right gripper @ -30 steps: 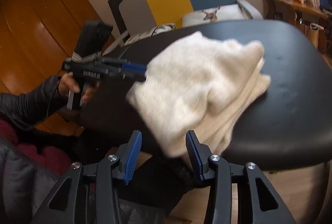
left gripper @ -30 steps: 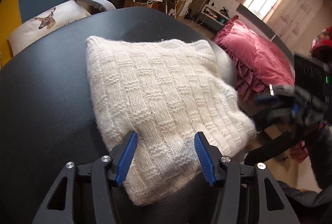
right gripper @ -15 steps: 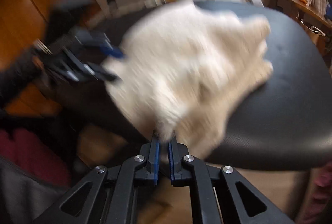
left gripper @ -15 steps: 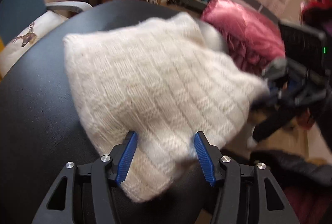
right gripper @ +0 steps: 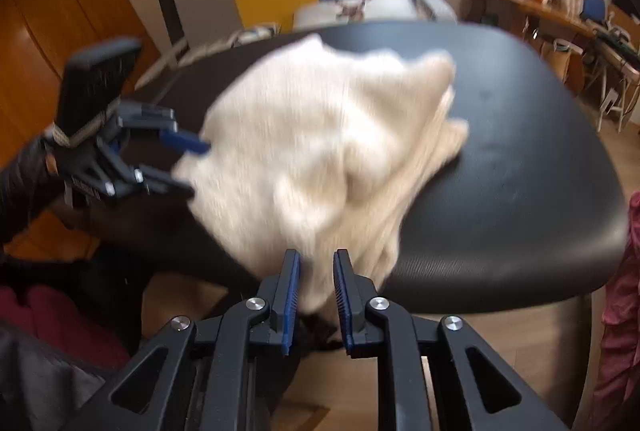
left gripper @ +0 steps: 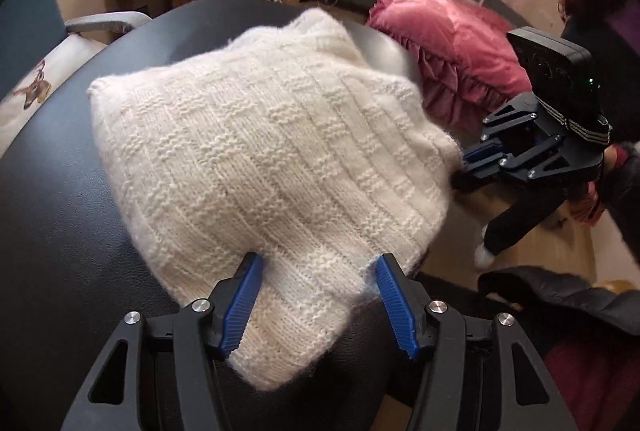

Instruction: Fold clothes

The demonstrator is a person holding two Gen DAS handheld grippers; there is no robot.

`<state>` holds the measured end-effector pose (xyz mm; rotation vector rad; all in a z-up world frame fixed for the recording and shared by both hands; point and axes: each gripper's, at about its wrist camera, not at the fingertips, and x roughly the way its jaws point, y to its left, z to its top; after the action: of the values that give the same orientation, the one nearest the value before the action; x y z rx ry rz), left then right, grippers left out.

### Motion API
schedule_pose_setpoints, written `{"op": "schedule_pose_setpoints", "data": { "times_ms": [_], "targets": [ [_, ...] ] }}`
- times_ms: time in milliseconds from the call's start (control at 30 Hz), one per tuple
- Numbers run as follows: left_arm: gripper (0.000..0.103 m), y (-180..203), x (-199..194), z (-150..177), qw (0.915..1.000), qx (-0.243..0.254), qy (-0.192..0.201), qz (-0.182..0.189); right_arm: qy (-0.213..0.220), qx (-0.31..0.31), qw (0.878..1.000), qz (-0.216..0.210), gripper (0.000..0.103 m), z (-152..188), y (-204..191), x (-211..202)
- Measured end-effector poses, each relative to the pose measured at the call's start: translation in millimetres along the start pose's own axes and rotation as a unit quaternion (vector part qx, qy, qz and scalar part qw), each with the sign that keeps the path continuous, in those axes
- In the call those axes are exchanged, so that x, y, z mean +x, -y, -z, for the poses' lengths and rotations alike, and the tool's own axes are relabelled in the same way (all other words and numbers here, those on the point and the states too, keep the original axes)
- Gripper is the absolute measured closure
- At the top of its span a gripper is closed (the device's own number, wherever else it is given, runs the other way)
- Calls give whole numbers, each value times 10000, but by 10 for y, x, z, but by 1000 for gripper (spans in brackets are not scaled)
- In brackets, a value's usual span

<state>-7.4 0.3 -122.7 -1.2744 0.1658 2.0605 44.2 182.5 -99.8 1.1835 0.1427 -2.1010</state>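
Left tool (left gripper: 316,295) gapes over cream sweater (left gripper: 260,159); right tool (right gripper: 316,295) part-open astride its hem — pink bedding (left gripper: 448,43) beyond.

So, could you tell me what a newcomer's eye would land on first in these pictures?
First, the cream knitted sweater, folded into a thick square on the black table, filling the middle of both views. Next, the blue-padded left hand-held gripper, open around the sweater's near corner, and the right hand-held gripper at its side edge, jaws partly apart. Behind, a pink quilt stands out.
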Motion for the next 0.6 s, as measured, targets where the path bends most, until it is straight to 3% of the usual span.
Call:
{"op": "schedule_pose_setpoints", "data": {
  "times_ms": [133, 267, 400, 500, 600],
  "targets": [
    [44, -21, -170, 83, 9995, -174, 248, 34, 355, -319, 9988, 79, 85, -270, -119, -10],
    [44, -76, -284, 162, 9981, -402, 440, 155, 19, -614, 9979, 220, 85, -420, -203, 305],
    [44, -43, -161, 203, 9985, -450, 283, 164, -337, -728, 9944, 684, 85, -363, -186, 494],
    [44, -19, -68, 234, 9985, -486, 165, 171, -635, -843, 9861, 1280, 87, -182, -70, 629],
    [44, 63, 63, 274, 9992, -374, 123, 43, -376, -299, 9947, 905, 87, -93, 133, 593]
  ]
}}
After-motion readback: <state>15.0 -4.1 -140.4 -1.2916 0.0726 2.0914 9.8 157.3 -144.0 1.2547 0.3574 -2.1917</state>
